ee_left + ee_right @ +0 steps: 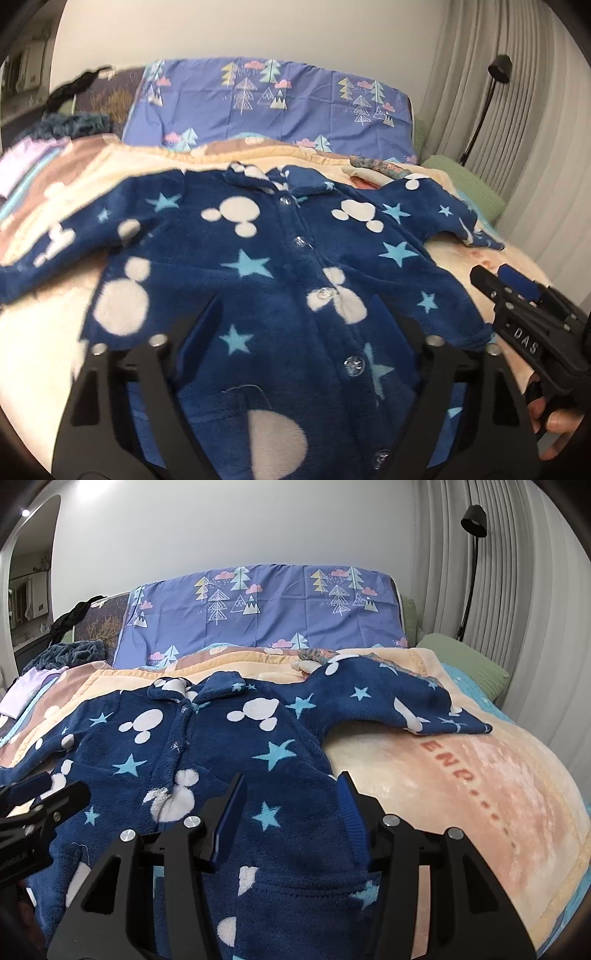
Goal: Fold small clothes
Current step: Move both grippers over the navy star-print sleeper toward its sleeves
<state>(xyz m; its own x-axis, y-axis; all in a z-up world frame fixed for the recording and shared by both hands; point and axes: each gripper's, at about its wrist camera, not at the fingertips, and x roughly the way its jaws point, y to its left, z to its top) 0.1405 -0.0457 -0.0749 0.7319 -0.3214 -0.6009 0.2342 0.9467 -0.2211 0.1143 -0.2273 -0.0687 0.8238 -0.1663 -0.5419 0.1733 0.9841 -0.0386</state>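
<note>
Fleece garment (229, 760): navy, white mouse-head shapes, light-blue stars.
Blanket (461, 794): peach-cream, reddish lettering.
Pillowcase (280, 609): periwinkle, tree, mountain, pink cloud print.
Gripper pads (231, 819): blue; frames black.
Curtain (517, 590): grey-white.

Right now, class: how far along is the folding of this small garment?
Done: the navy fleece top lies spread flat, buttoned, on the blanket. In hand: nothing; the right gripper and left gripper are open over its lower part. Left: both sleeves are still out; no fold shows.

Onesie (229, 760) on blanket (461, 797), before pillow (266, 609)
</note>
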